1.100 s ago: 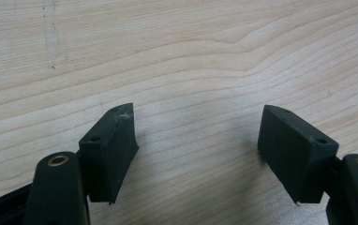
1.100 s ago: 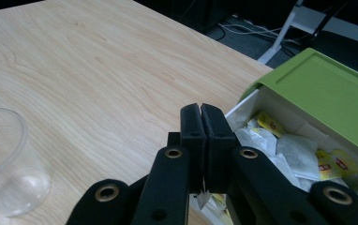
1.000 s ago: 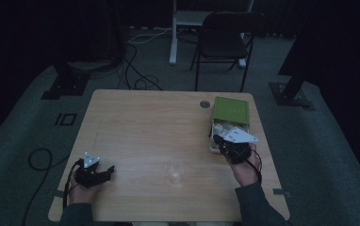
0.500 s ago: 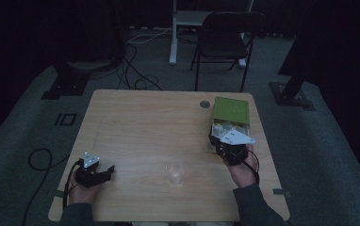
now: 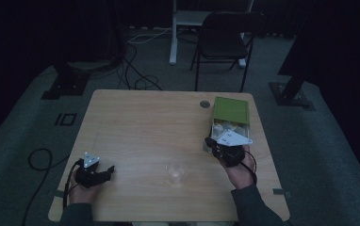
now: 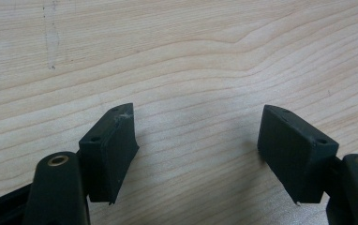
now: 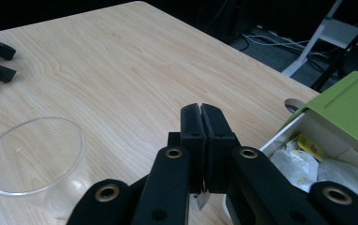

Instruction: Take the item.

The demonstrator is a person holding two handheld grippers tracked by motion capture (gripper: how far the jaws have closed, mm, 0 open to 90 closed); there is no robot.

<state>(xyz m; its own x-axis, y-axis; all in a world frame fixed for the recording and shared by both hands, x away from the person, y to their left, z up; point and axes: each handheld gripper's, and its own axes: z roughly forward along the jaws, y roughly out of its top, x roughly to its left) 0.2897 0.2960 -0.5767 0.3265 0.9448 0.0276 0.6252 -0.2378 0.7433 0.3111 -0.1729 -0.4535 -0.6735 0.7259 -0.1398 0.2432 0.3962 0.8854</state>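
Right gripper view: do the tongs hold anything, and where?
The right tongs are shut; a small pale scrap seems pinched low between them, too small to identify.

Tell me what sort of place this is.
Probably a recording studio or lab set up for filming, not a home. A lone wooden table stands on grey carpet among dark stand bases and loose floor cables, with a folding chair behind it and blacked-out surroundings.

The green box (image 5: 230,111) of sachets stands open near my desk's (image 5: 140,122) far right corner; the clear cup (image 5: 175,171) stands upright toward the near edge.
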